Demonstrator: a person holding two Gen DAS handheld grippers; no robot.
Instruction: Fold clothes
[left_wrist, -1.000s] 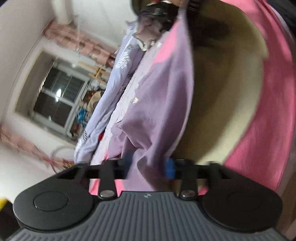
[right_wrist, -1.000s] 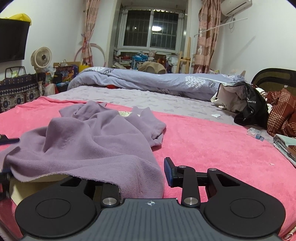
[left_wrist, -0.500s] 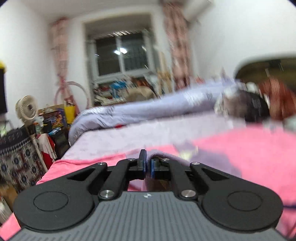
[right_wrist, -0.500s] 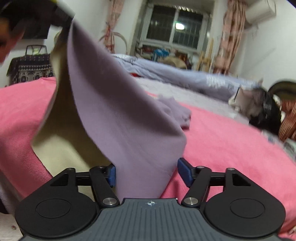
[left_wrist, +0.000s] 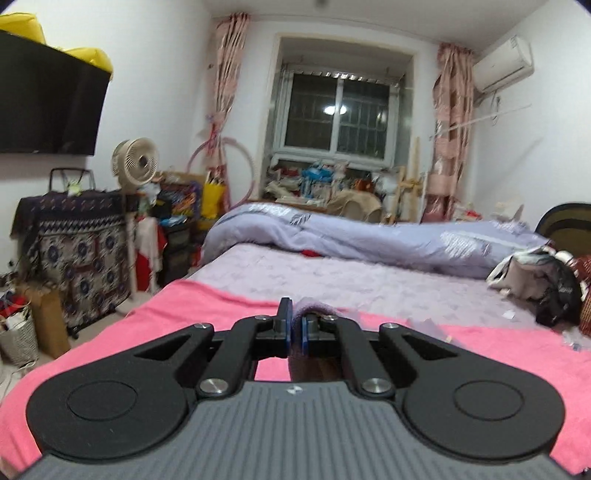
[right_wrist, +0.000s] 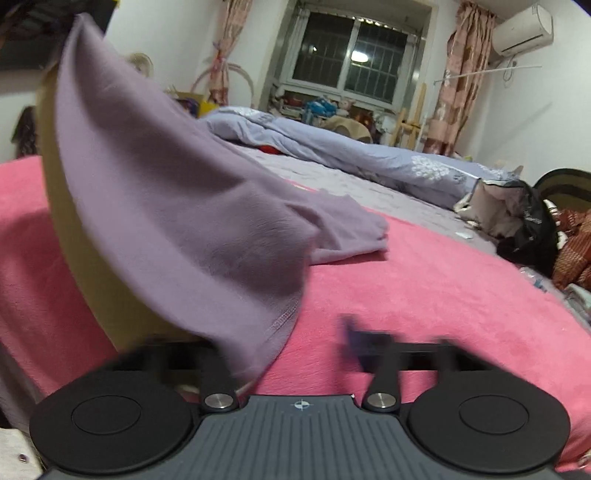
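Observation:
A purple garment (right_wrist: 177, 206) with a cream lining hangs stretched from the upper left down to the pink blanket (right_wrist: 424, 288) in the right wrist view. My left gripper (left_wrist: 294, 332) is shut on a fold of the purple garment (left_wrist: 314, 308), held up over the bed. My right gripper (right_wrist: 291, 350) is open; the garment's hem drapes over its left finger, and its right finger (right_wrist: 354, 338) is blurred and bare above the blanket.
A rolled lilac duvet (left_wrist: 369, 236) lies across the far side of the bed. A black bag and checked clothes (right_wrist: 532, 225) sit at the right. A fan (left_wrist: 135, 160), a TV (left_wrist: 48, 99) and cluttered shelves stand left of the bed.
My left gripper shut on the garment edge and lifted it high. The cloth rose from a heap into a taut sheet. My right gripper stayed open and shifted slightly.

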